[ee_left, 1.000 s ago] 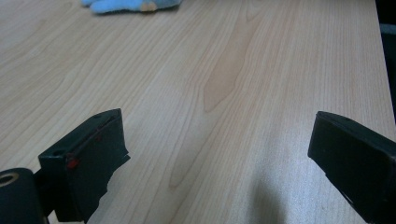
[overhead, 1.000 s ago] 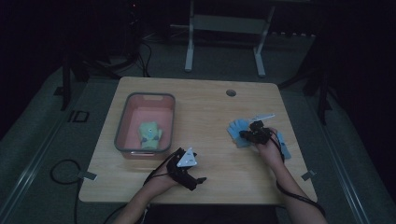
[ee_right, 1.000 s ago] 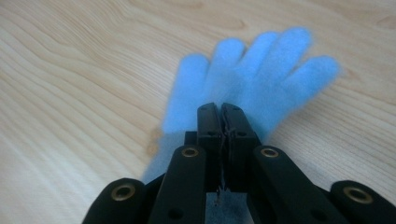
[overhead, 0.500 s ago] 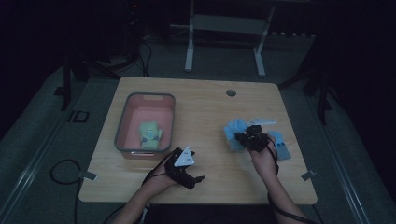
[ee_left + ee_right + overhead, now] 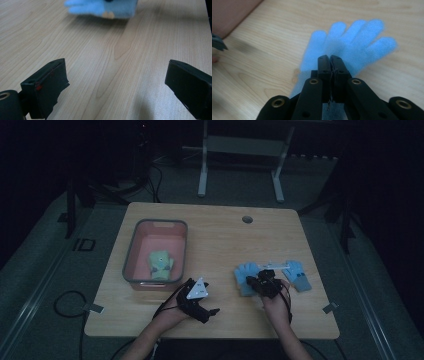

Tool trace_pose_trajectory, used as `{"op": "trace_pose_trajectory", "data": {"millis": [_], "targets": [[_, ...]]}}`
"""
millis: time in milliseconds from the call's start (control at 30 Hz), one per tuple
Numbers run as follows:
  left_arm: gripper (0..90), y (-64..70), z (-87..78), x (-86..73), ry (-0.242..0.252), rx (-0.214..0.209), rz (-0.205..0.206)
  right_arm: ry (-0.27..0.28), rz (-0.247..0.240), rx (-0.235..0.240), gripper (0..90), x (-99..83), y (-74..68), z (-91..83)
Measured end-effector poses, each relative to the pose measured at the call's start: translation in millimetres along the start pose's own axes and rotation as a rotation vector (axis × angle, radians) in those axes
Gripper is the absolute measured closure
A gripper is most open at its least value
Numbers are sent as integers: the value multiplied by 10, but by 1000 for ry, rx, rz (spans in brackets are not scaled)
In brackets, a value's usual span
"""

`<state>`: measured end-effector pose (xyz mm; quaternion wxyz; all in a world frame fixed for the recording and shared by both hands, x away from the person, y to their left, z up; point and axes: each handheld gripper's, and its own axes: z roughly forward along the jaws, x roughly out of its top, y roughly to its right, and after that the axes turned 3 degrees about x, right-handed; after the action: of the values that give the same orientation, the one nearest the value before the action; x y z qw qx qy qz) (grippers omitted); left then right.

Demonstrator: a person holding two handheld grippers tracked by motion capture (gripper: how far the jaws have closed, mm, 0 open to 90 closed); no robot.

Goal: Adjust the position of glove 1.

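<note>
A light blue glove lies on the wooden table right of centre, its fingers spread flat in the right gripper view. My right gripper sits over its palm, jaws pressed together and pinching the fabric. A second blue glove lies further right. My left gripper rests low near the table's front edge, open wide over bare wood, with the blue glove far ahead of it. A green glove lies inside the pink bin.
The pink bin with its grey rim stands on the left half of the table. A small white item lies between the two blue gloves. A round grommet hole sits near the far edge. Cables and a stand's legs are on the floor around the table.
My right gripper has drawn back toward the person and slightly left, and the left blue glove has shifted with it, away from the other glove. The left gripper has stayed put.
</note>
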<state>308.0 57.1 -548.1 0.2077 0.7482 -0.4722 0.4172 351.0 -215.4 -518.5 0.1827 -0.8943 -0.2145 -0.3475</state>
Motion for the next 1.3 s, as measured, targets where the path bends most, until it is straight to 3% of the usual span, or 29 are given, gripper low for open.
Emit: {"op": "trace_pose_trajectory", "data": {"millis": [333,533,667,833,1067,1300], "targets": [[38,-10,-8,-5,-6,-3,-2,-34,21,-16,808,-154,7,231],[38,-4,1,-17,-9,-2,2,4,19,4,672,-84,26,104],[38,-9,-1,-11,-21,-17,-1,28,-26,20,592,-21,92,-22],[38,-12,-1,-12,-18,-18,2,62,-74,58,581,-7,295,-168],[38,-10,-1,-15,-12,-13,5,71,-116,40,674,-42,674,-346],[38,-4,2,-13,-17,-11,15,80,-69,-2,716,-89,1093,-513]]}}
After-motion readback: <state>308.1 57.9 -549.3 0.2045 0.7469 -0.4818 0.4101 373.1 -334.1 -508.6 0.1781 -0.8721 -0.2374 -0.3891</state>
